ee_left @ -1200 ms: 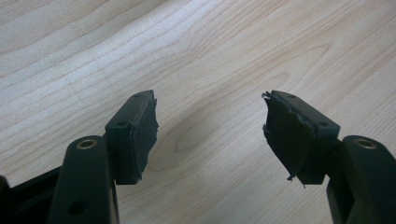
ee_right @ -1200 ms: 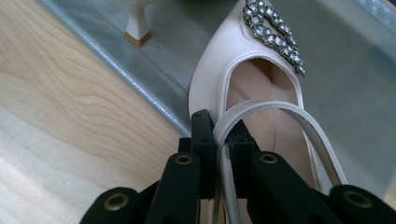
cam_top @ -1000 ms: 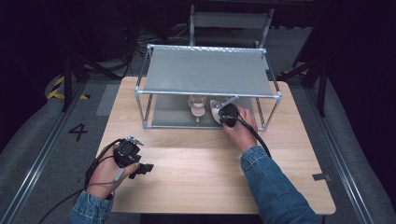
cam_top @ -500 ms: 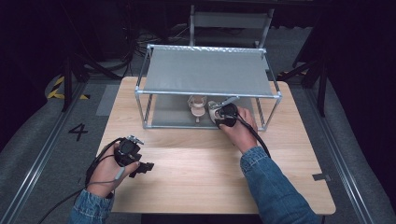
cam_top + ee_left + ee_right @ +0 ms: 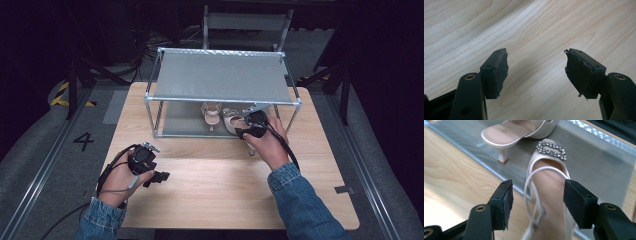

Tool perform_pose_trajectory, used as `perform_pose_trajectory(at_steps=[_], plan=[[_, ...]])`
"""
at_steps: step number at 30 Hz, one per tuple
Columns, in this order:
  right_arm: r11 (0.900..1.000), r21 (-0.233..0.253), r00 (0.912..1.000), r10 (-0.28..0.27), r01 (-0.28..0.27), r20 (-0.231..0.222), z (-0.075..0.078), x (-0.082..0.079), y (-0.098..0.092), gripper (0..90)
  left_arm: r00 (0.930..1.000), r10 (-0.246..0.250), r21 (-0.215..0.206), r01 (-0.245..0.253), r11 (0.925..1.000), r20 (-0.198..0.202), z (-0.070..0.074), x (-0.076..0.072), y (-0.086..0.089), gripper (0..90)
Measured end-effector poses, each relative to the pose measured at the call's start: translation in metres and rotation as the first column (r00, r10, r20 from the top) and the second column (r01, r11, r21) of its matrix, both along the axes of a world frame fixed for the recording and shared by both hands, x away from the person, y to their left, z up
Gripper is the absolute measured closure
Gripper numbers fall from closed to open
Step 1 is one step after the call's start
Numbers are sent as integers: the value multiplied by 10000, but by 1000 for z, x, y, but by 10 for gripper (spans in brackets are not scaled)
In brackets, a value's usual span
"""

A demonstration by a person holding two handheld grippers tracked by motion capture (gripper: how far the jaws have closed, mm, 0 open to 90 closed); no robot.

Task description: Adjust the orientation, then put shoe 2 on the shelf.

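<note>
A metal shoe rack point(image 5: 170, 82) with a grey top stands at the far side of a wooden table point(image 5: 225, 185). On its lower shelf sit two cream heeled shoes, side by side. The right gripper point(image 5: 248, 131) reaches to the rack's front right edge, jaws spread wide around the heel end of the nearer shoe point(image 5: 547, 185), apparently either to grip it or having just let it go. The right gripper view shows what the high view hides: this shoe's jewelled buckle, and its rear overhanging the shelf edge toward the table. The second shoe point(image 5: 509, 132) lies just beyond. The left gripper point(image 5: 156, 176), wide open and empty, waits over bare table well in front of the rack.
</note>
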State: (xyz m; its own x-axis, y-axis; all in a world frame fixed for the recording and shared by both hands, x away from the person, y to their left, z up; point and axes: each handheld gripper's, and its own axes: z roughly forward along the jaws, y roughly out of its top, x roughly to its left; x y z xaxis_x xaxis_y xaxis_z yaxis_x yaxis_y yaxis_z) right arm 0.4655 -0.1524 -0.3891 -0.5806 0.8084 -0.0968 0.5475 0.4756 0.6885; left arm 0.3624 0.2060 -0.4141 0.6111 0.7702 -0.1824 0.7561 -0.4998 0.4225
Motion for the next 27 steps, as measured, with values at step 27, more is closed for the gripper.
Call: perform_pose_trajectory(at_steps=[27], plan=[[9984,-370,9856,-489,435,-1620,-23,-57,-62,407,9999,-7,105,8,9999,-108,-2,2,-3,341]])
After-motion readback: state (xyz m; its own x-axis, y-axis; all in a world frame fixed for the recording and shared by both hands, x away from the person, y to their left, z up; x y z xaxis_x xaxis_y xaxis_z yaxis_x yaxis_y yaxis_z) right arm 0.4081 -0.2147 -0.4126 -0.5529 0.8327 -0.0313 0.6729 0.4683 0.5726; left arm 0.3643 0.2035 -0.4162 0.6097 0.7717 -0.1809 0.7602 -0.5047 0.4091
